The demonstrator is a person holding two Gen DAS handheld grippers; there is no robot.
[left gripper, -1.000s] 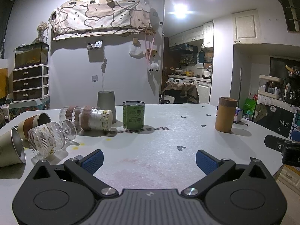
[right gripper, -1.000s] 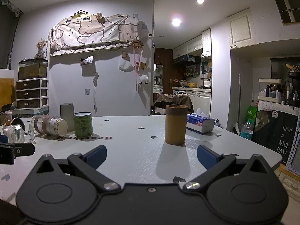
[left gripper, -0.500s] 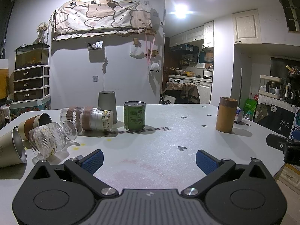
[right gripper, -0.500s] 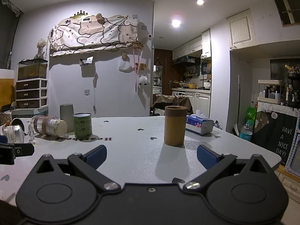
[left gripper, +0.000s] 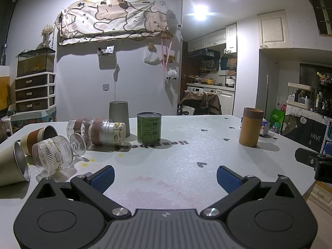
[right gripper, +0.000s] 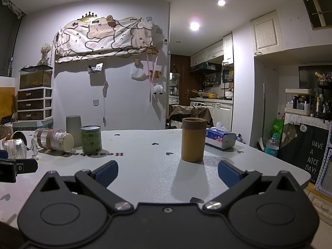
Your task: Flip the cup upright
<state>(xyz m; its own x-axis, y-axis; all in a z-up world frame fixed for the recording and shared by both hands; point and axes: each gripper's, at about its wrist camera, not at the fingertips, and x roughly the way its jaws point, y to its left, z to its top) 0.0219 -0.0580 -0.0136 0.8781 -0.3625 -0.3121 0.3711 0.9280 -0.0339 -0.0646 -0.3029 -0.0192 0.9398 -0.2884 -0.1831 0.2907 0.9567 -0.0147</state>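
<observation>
The left gripper (left gripper: 165, 176) hangs low over the counter (left gripper: 186, 161), jaws wide and empty; the right gripper (right gripper: 168, 172) is likewise spread. The nearest toppled cup, a ribbed glass (left gripper: 54, 157), lies ahead-left of the left gripper, so that hand is closer. It rests on its side, mouth seemingly toward the camera, long axis running back-right.

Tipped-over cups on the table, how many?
5, all at the left: cream steel-lined cup, ribbed glass goblet, brown-banded cup, clear banded glass, patterned tumbler. More may hide off-frame.
</observation>
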